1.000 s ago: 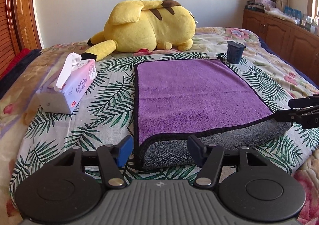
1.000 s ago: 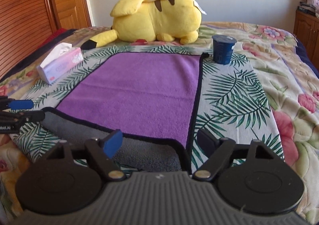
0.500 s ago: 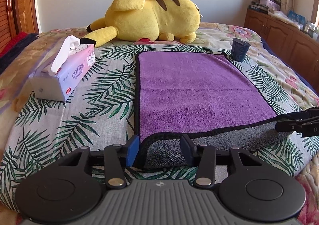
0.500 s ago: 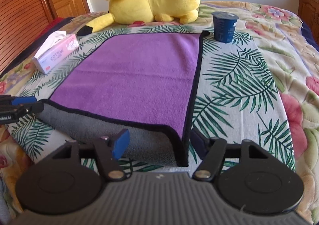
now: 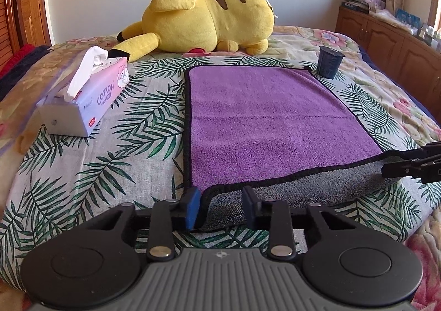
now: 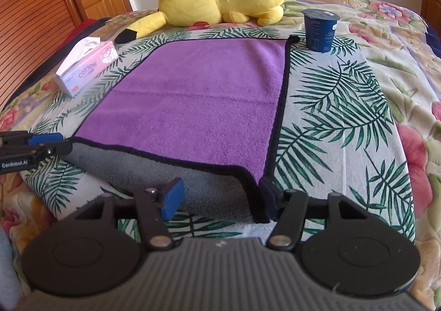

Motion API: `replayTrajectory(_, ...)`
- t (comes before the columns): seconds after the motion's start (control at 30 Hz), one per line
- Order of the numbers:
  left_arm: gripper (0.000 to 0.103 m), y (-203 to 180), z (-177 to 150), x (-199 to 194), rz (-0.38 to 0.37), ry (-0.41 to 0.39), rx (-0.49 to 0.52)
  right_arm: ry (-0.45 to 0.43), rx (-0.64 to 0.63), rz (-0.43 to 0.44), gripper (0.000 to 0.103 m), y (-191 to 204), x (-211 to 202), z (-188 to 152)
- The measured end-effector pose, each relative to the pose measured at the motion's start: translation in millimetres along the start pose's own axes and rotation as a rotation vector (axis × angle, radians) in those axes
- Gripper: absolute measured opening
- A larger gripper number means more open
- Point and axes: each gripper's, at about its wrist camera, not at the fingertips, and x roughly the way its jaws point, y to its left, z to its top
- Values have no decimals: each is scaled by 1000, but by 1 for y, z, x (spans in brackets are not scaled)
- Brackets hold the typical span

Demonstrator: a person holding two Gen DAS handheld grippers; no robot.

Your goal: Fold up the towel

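Observation:
A purple towel (image 5: pixel 264 121) with a black hem and grey underside lies flat on the bed; it also shows in the right wrist view (image 6: pixel 193 101). Its near edge is lifted, showing the grey side (image 5: pixel 289 195). My left gripper (image 5: pixel 220 207) is open around the near left corner. My right gripper (image 6: pixel 220 198) is open around the near right corner, the hem against its right finger. Each gripper shows at the edge of the other's view: the right one (image 5: pixel 408 165), the left one (image 6: pixel 41 145).
A yellow plush toy (image 5: pixel 209 19) lies beyond the towel. A pink tissue box (image 5: pixel 85 96) sits to the left. A dark blue cup (image 5: pixel 329 61) stands at the towel's far right corner. A wooden cabinet (image 5: pixel 391 43) runs along the right; wooden doors (image 6: pixel 41 2) stand left.
Both grippers have moved forward and up, with the towel's near edge rising and its grey underside showing more. The left jaws have narrowed around the corner.

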Motion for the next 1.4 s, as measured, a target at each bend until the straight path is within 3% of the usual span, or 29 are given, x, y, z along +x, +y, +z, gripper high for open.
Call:
replayTrajectory(0.07,0,1,0,-1,-3,-2,-6,-3,-2,-2,56,0,-1,1)
replayTrajectory(0.37,0,2,-1,2,27,11,13,-3,-12,-4,42,-3,-3,2)
replayTrajectory(0.77,2,5,-4,6,27,20,11,12,-27,-15,41,-3,-1,0)
replayTrajectory(0.93,0,4,-4,4,15,15,8,20,-35,-17,23,-3,0,-1)
replayTrajectory(1.07,0,4,-4,5,22,15,9,23,-36,-29,17,-5,1,-1)
replayTrajectory(1.1,0,5,-5,4,20,14,5,22,-36,-30,10,-5,1,-1)
replayTrajectory(1.4,0,4,0,-2,15,-21,-3,-13,-38,-24,5,-5,-4,2)
